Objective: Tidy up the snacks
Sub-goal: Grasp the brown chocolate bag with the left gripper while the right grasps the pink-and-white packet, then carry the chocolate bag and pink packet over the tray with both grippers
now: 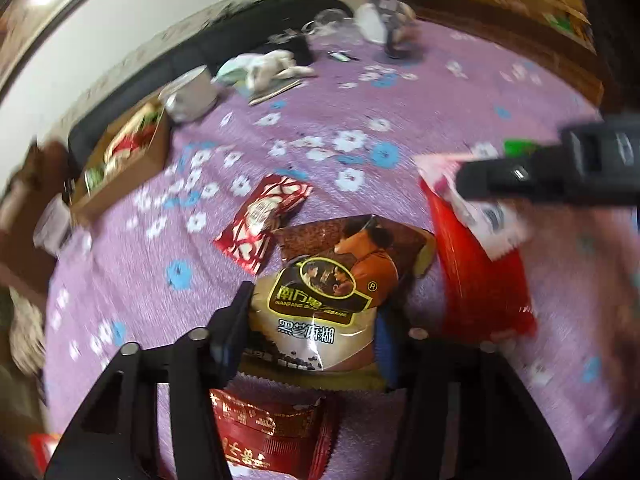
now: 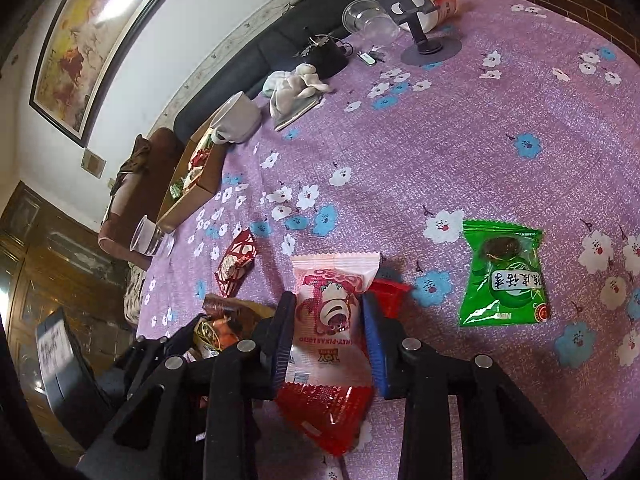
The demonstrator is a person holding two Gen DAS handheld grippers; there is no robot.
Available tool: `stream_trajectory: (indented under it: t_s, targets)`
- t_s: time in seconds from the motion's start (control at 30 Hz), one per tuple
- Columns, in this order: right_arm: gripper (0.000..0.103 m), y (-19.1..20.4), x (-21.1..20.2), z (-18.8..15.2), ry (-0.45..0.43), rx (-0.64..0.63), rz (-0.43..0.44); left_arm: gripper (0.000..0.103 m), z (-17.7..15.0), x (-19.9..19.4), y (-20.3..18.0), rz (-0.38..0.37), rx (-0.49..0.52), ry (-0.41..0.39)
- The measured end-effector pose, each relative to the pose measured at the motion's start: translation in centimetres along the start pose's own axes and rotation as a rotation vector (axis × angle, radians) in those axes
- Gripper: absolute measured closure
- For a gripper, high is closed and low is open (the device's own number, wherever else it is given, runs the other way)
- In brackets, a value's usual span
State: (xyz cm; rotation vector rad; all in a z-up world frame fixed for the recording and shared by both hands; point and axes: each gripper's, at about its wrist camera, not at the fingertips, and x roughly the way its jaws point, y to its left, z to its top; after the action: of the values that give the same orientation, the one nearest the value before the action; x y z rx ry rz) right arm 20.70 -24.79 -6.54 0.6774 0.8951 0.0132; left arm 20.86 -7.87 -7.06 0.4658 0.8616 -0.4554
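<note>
Left gripper (image 1: 312, 312): jaws closed onto the beige-and-brown black-sesame sachet (image 1: 320, 280) on the purple floral-clothed counter (image 2: 440, 152). Right gripper (image 2: 326, 320): jaws clamp the pink-and-red bear-print packet (image 2: 326, 344), beside the sachet; green foil packet (image 2: 504, 276) lies apart to its right.

"NANFANG" on the sesame packet (image 1: 320, 296); "TOY" on the pink packet (image 2: 332, 320).

Both views were bright, lit by daylight. The left wrist view was smeared by motion blur, strongest toward the edges, and the tablecloth (image 1: 400, 92) flowers streaked. The right wrist view was sharp. Glare sat on the framed picture (image 2: 100, 32) glass. Fisheye distortion bent all borders, with dark corners.
</note>
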Motion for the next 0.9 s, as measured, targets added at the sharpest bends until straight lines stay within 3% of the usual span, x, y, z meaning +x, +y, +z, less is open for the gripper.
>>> stream_trajectory:
  t_s: [0.3, 0.5, 0.73, 0.9]
  targets:
    - [0.07, 0.8, -0.9, -0.2, -0.017, -0.012, 0.078, 0.063, -1.8, -3.1, 1.2, 0.027, -0.134, -0.069]
    - [0.07, 1.8, -1.4, -0.6, -0.03, -0.037, 0.141, 0.063, -4.2, -9.1, 2.3, 0.129, -0.224, -0.197]
    - [0.07, 3.9, -1.0, -1.9, -0.016, -0.099, 0.168, 0.062, -7.2, -14.1, 3.7, 0.251, -0.302, -0.274]
    - [0.07, 5.0, -1.2, -2.8, -0.034, -0.148, 0.177, 0.062, -8.1, -15.9, 3.5, 0.267, -0.301, -0.304]
